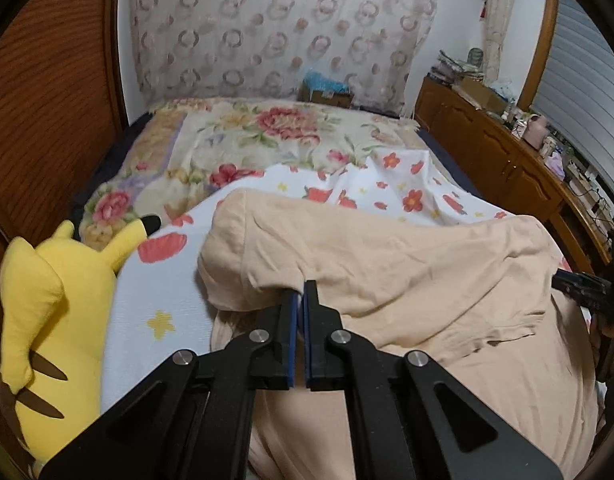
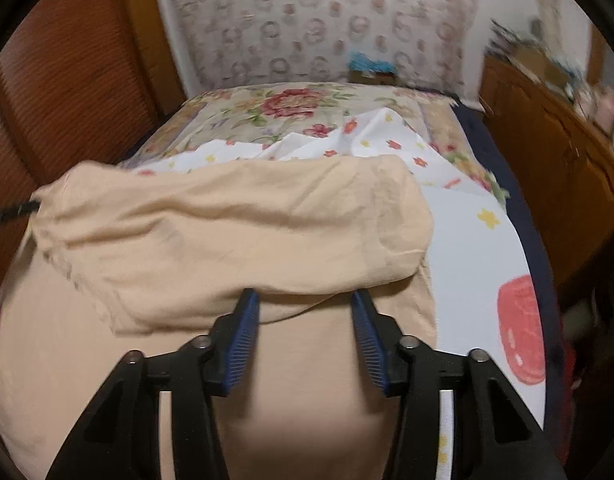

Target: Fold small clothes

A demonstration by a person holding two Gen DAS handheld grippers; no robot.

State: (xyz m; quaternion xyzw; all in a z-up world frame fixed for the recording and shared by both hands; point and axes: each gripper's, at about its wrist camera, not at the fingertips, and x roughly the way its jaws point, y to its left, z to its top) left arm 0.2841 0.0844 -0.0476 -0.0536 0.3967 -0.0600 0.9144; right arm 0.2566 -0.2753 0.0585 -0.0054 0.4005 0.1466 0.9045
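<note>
A peach garment (image 1: pixel 387 264) lies on a white flowered sheet (image 1: pixel 167 304) on the bed, with one part folded back over the rest. My left gripper (image 1: pixel 300 292) is shut on an edge of the folded part at its left end. In the right wrist view the peach garment (image 2: pixel 235 224) fills the middle. My right gripper (image 2: pixel 305 300) is open, its blue pads (image 2: pixel 243 332) just at the near edge of the folded layer, holding nothing. The right gripper also shows at the right edge of the left wrist view (image 1: pixel 579 284).
A yellow plush toy (image 1: pixel 55 300) lies at the bed's left side against a wooden panel (image 1: pixel 47 120). A floral blanket (image 1: pixel 267 132) covers the far bed. A wooden dresser (image 1: pixel 507 160) with clutter runs along the right. A patterned curtain (image 1: pixel 283 28) hangs behind.
</note>
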